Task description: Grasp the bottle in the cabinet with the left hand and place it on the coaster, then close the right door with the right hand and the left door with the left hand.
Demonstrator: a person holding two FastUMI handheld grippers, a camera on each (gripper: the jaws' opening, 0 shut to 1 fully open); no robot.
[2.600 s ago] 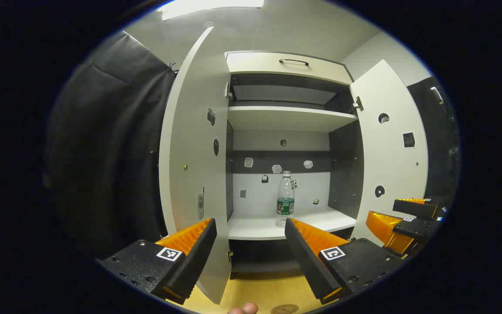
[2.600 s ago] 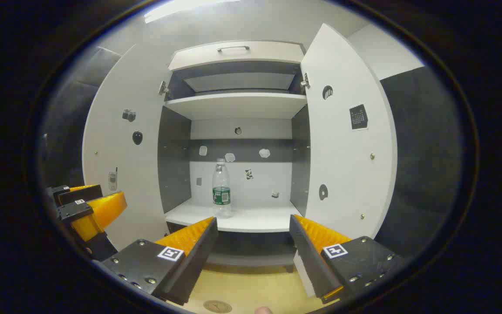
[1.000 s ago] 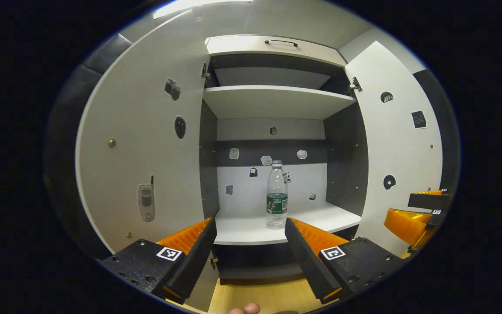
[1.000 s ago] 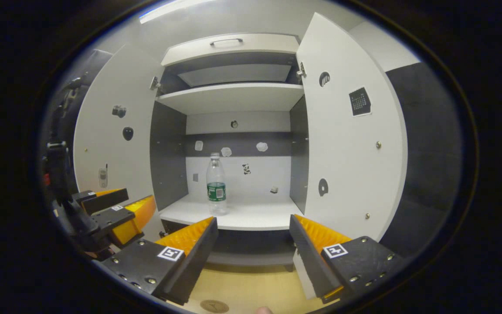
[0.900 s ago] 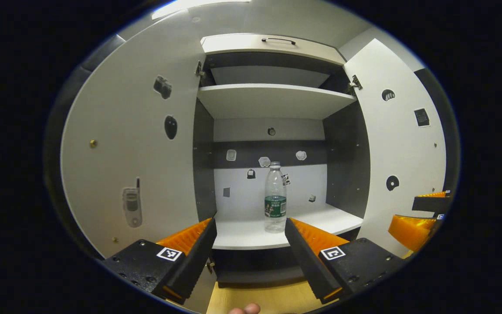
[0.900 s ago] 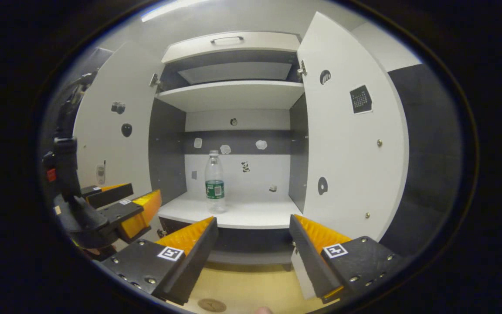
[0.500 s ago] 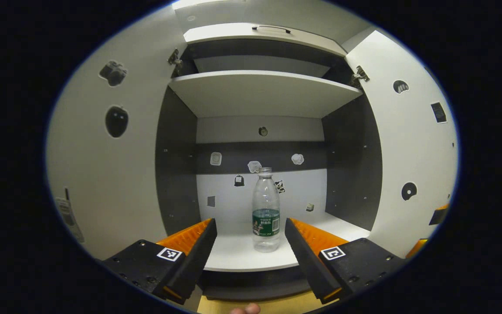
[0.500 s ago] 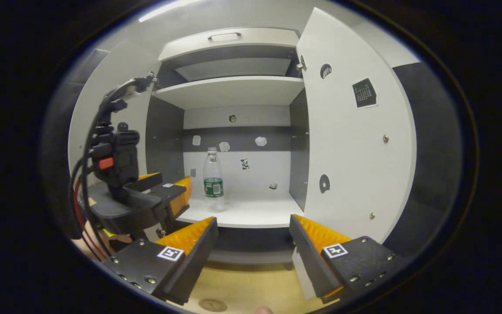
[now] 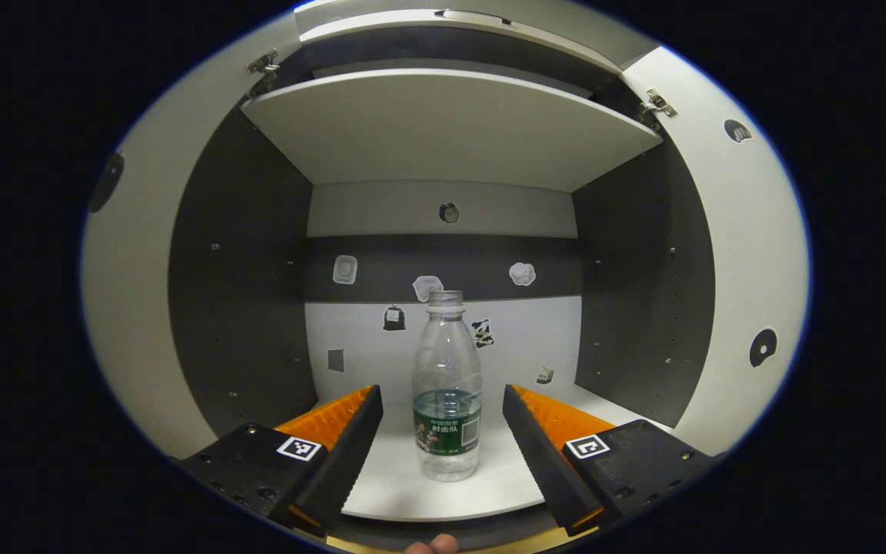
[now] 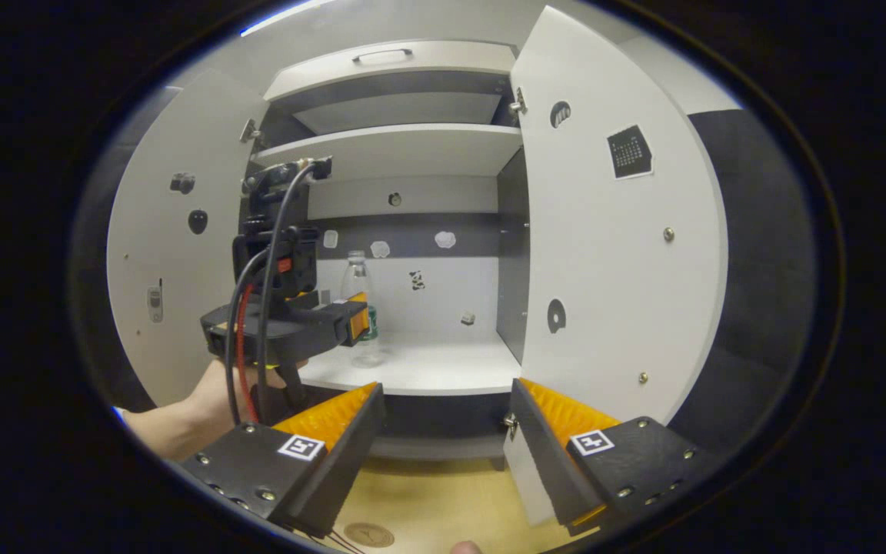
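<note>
Standing upright on the cabinet shelf [image 9: 412, 492], bottle [image 9: 447, 392] between the spread left gripper's [image 9: 441, 400] fingers, untouched.

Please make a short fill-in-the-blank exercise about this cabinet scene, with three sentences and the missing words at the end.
1. The water bottle stands ____ on the lower shelf.
2. The left gripper has its fingers ____, one on each side of the bottle.
3. Both cabinet doors, such as the right door, are ____.

Missing words: upright; open; open

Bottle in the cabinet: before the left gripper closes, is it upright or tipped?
Upright: the bottle stands base-down on the shelf, cap on top.
</note>
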